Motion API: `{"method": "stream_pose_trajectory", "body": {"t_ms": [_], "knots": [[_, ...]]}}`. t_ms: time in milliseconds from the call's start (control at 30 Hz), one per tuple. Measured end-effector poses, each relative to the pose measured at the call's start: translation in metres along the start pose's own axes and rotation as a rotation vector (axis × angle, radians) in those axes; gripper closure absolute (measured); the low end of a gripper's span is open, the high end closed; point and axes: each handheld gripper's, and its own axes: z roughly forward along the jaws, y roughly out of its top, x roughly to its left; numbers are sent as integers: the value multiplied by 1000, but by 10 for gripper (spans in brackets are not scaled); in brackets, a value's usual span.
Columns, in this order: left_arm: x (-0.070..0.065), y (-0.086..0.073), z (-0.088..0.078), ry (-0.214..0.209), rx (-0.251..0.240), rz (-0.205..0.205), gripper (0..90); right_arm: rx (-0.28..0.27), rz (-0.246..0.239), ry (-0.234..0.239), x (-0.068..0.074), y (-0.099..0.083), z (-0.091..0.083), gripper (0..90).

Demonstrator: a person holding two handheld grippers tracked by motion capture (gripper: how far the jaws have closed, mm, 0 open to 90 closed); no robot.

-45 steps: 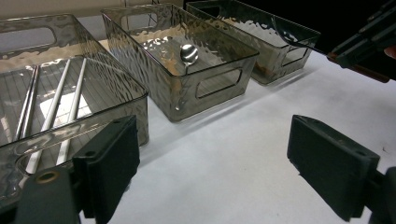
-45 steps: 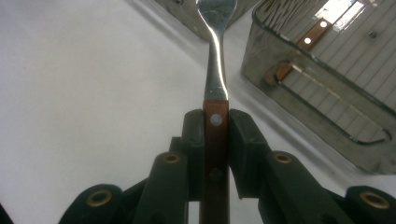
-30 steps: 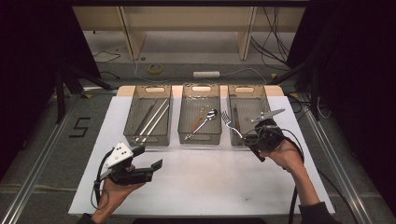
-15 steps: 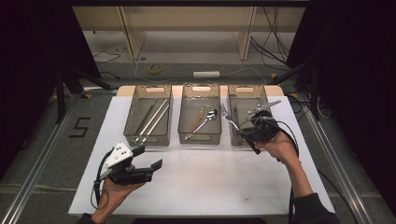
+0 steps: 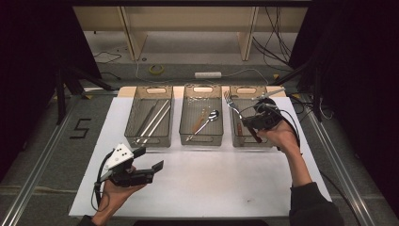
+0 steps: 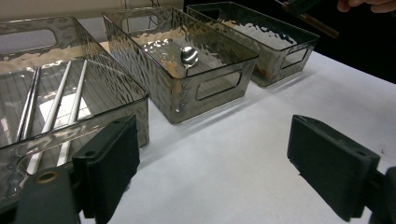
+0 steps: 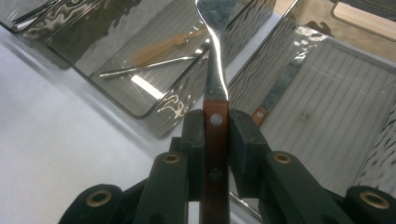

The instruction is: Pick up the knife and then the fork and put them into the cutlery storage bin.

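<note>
My right gripper (image 5: 252, 123) is shut on the wooden handle of a fork (image 5: 234, 106), which it holds above the right bin (image 5: 248, 89). In the right gripper view the fork (image 7: 215, 70) stands straight up between the pads, its metal neck over the wall between the middle and right bins; the gripper (image 7: 215, 122) clamps the brown handle. My left gripper (image 5: 150, 159) rests in the hand at the mat's front left, jaws wide apart. Nothing lies between its jaws in the left gripper view (image 6: 219, 163), just white mat.
Three clear bins stand in a row at the back of the white mat (image 5: 211, 183). The left bin (image 5: 151, 140) holds long silver rods (image 5: 154, 118), the middle bin (image 5: 202, 140) a spoon (image 5: 208, 120) and a wooden piece. Another brown-handled utensil (image 7: 275, 100) lies in the right bin.
The right hand has carried the fork away from the person and slightly left, now higher over the right bin. The left gripper has stayed put.
</note>
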Motion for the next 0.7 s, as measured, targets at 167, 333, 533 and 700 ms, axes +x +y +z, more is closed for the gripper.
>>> {"method": "stream_pose_trajectory", "body": {"t_ms": [167,333,533,700], "knots": [[0,0,0,0,0,1,163,-1,23,-10,-6,5,4,778],[0,0,0,-1,0,1,163,-2,54,-21,-13,10,7,778],[0,0,0,-2,0,1,163,1,96,-48,-24,15,13,778],[0,0,0,-2,0,2,163,2,136,-71,-32,17,20,778]]}}
